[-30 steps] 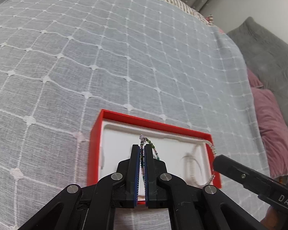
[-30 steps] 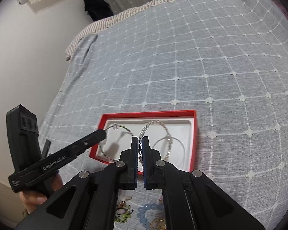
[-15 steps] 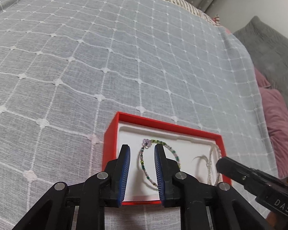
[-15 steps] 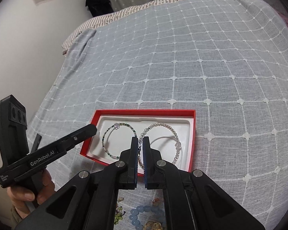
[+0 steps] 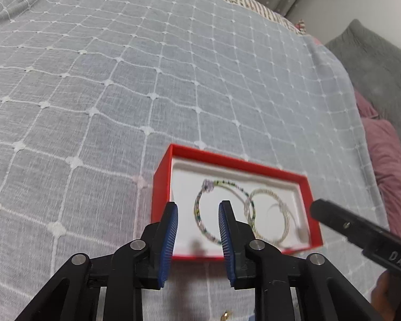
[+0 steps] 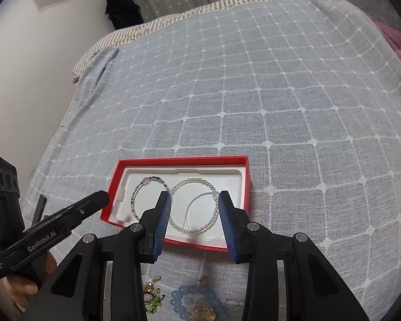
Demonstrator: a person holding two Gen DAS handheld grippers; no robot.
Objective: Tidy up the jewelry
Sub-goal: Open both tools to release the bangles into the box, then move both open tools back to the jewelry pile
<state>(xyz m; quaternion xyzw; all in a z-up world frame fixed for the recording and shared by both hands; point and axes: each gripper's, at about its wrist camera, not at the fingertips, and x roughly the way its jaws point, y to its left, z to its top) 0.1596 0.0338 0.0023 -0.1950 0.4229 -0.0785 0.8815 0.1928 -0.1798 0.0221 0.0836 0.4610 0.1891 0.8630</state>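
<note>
Both grippers hang over a grey bedspread [image 6: 280, 93] with a white grid pattern, and neither holds anything.

In the left wrist view, the left gripper [image 5: 197, 208] has its blue-padded fingers spread wide apart, nothing between them and no contact with the jewelry. Just beyond the fingertips, at 12 o'clock, lies the red box [image 5: 161, 184] with its white liner. Inside it, the green beaded bracelet [image 5: 200, 214] lies flat, framed in the gap between the fingers. At 3 o'clock of it, touching or slightly overlapping it, lies the clear beaded bracelet [image 5: 283, 208], somewhat blurred. The tip of the right gripper enters this view at 4 o'clock of the box.

In the right wrist view, the right gripper [image 6: 195, 196] is likewise spread wide, empty, with its tips above the near half of the box. The clear bracelet shows through the gap, the green one at 9 o'clock of it. Whether the tips touch the liner cannot be told.

On the bedspread at 6 o'clock of the box, under the right gripper, sits a loose jewelry pile [image 6: 189, 302], including a light blue bead bracelet [image 6: 179, 299].
</note>
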